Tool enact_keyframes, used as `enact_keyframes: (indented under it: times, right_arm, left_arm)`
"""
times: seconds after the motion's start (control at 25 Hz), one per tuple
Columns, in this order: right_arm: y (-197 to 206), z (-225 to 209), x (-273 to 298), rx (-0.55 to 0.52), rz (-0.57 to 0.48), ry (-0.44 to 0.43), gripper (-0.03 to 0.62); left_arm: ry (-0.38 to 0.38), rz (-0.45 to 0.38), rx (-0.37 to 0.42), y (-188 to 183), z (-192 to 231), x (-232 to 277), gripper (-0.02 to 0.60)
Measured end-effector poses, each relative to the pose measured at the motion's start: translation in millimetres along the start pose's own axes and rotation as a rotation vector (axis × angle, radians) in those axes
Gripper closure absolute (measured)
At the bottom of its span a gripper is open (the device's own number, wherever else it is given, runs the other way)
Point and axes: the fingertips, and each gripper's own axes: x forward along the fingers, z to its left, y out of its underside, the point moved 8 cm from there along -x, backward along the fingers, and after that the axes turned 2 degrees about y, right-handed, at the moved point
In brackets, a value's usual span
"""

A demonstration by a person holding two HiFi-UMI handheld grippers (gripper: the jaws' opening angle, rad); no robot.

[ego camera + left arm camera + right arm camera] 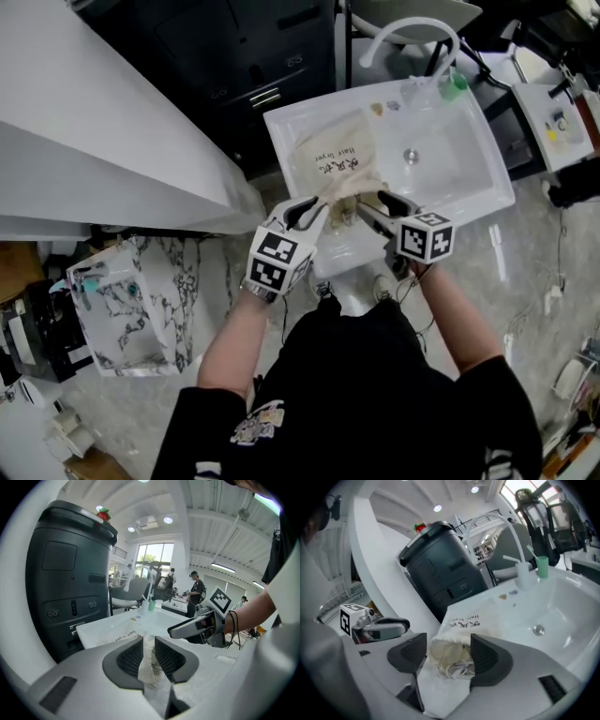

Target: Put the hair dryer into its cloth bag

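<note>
A cream cloth bag [333, 159] with dark print lies in the white sink [459, 150], its mouth toward the near rim. My left gripper [314, 214] is shut on a fold of the bag's rim [149, 660], which bunches between its pads. My right gripper [375, 208] stands wide open at the other side of the mouth. The bag's opening [450, 653] shows between its jaws, and neither pad presses on it. Inside the mouth I see a coil of white cord [457, 670]. The hair dryer's body is hidden in the bag.
A curved white faucet [412, 33] and a green cup [455, 84] stand at the sink's far edge, and the drain [410, 157] is bare. A dark cabinet [234, 56] is behind the sink. A marbled box [131, 300] sits on the floor at left.
</note>
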Motion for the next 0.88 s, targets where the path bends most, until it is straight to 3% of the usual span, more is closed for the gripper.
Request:
enact_keyframes:
  times: [0.2,0.4,0.52,0.6,0.64,0.88]
  right_arm:
    - [-52,30,-40,-0.187,-0.193,-0.125,0.313]
    - [-89,50,-88,-0.348,-0.313,-0.219,0.356]
    - [-98,50,-115,-0.423,-0.361,-0.255,0.454]
    - [-100,46,-133,-0.448,-0.384,-0.264,0.523]
    - [-100,43,-141,-0.45,-0.391,-0.268,0.597]
    - [-86,25,-182,-0.466,-0.385,-0.343,0.595]
  left_arm:
    - [-0.072,-0.103,-0.006,-24,-14,-28,0.503]
    - [-0.165,-0.209,0.003,-53,-46,-45,0.502]
    - [-0.22,-0.255,0.009,-65,-73,-50,0.503]
    - [-0.257,-0.277,0.007,-70,-93,-50,0.503]
    - [-0.275,-0.287,0.003,-71,-103,-49,0.505]
    - [-0.371,-0.321,0.007,-66,-172,-49,0.555]
